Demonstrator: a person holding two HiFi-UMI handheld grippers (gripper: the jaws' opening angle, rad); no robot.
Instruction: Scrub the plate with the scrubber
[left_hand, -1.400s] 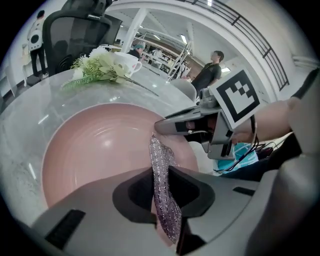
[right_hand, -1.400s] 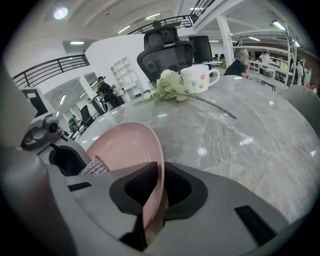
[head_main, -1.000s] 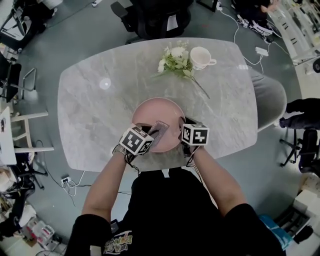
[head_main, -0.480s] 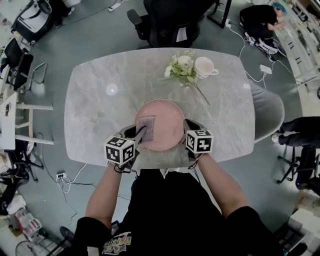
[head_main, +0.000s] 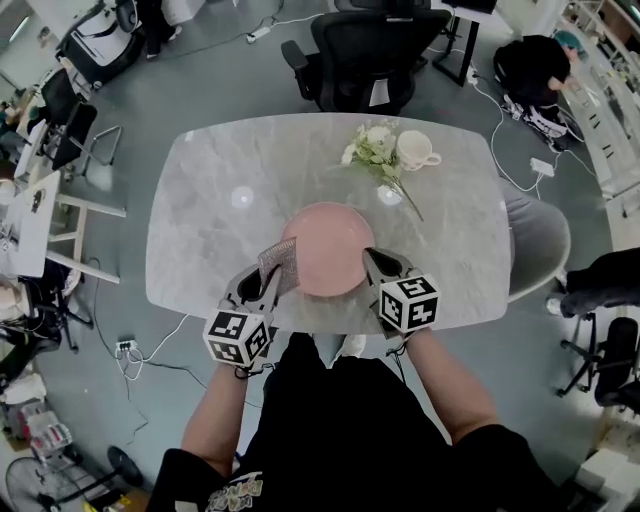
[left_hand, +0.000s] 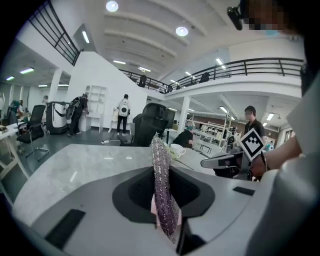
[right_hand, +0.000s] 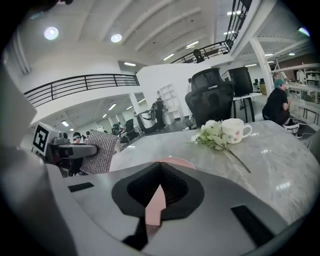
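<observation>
Pink rim now sits pinched between the jaws of the right gripper (head_main: 374, 262). Those jaws have just been closing, and in the right gripper view they stand pressed together on the near right edge of the plate (head_main: 328, 245), where a second ago the same gripper only hovered over that edge. The left gripper (head_main: 270, 283) is clamped on the scrubber (head_main: 278, 264), a sparkly woven pad held on edge and standing up out of the jaws. A moment earlier the pad lay flatter over the plate's left half, and now it is at the left rim, apparently clear of the face. The plate is near the front edge of the marble table (head_main: 200, 220), with the cup (head_main: 416, 150) and flowers (head_main: 372, 148) well behind it. Whether the plate has left the tabletop cannot be told from the head view. Judged from this, one gripper now braces the plate and the other has the scrubber ready, so strokes across the pink face look like the next step.
</observation>
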